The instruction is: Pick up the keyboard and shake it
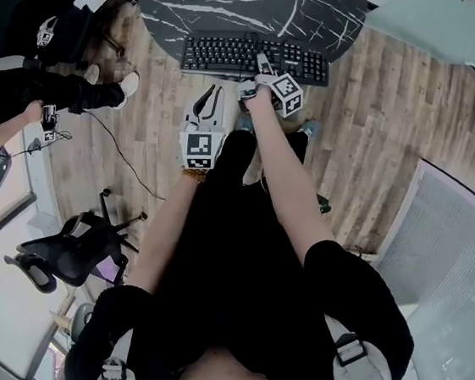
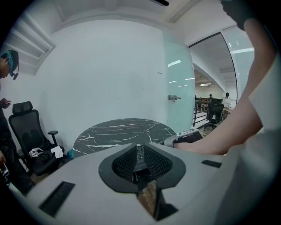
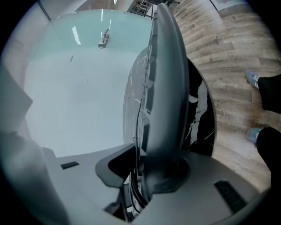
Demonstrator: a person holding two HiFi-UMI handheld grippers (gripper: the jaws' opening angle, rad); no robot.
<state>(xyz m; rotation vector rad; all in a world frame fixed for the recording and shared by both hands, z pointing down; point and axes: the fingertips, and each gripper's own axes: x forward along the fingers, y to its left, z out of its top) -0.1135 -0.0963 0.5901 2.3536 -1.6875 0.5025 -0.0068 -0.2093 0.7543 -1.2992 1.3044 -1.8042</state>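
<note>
Our right tongs [image 1: 258, 66] pinch the near edge of the black keyboard [image 1: 227, 54] at the rim of the marble table [image 1: 241, 6], our left tongs [image 1: 210, 95] barely parted and empty, so we judge shaking could twist it loose.

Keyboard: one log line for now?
keyboard: clamped in right gripper, at table edge | left gripper: empty, slightly open, clear of keyboard

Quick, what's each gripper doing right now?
Left gripper: slightly open, holding nothing.
Right gripper: closed on the edge of the keyboard.
</note>
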